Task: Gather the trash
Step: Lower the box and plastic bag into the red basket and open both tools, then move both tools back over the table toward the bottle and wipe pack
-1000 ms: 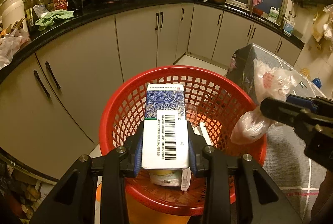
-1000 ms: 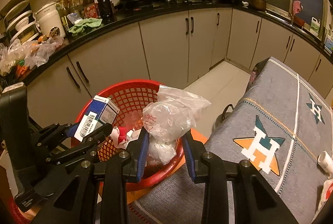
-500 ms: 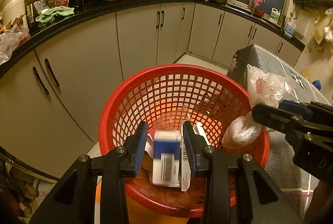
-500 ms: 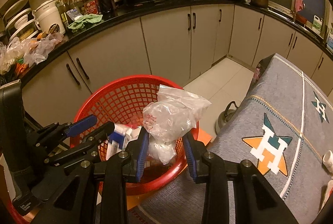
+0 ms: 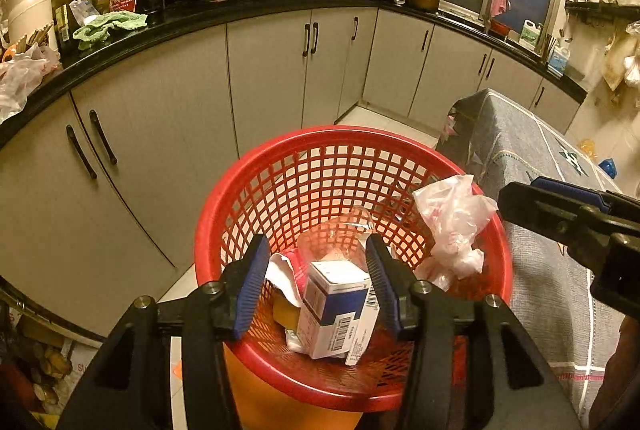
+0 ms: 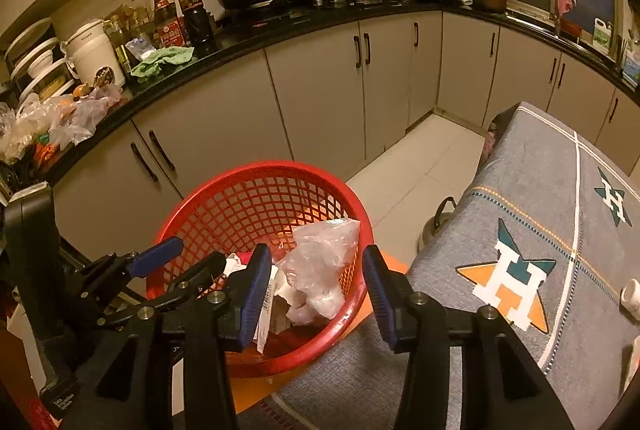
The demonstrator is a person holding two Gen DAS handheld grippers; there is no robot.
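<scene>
Crumpled plastic bag [image 6: 320, 262], glossy carton [image 5: 340, 310], red lattice basket [image 5: 280, 186]

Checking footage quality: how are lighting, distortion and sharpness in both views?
Left wrist: warm orange cast, counter bowed by fisheye, black corners, carton sharp. Right wrist: same cast and bowing, bag and basket sharp.

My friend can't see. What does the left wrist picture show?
The left gripper, fingers open, is above a red basket holding a blue-and-white carton and a crumpled plastic bag. Kitchen cabinets stand behind.
</scene>
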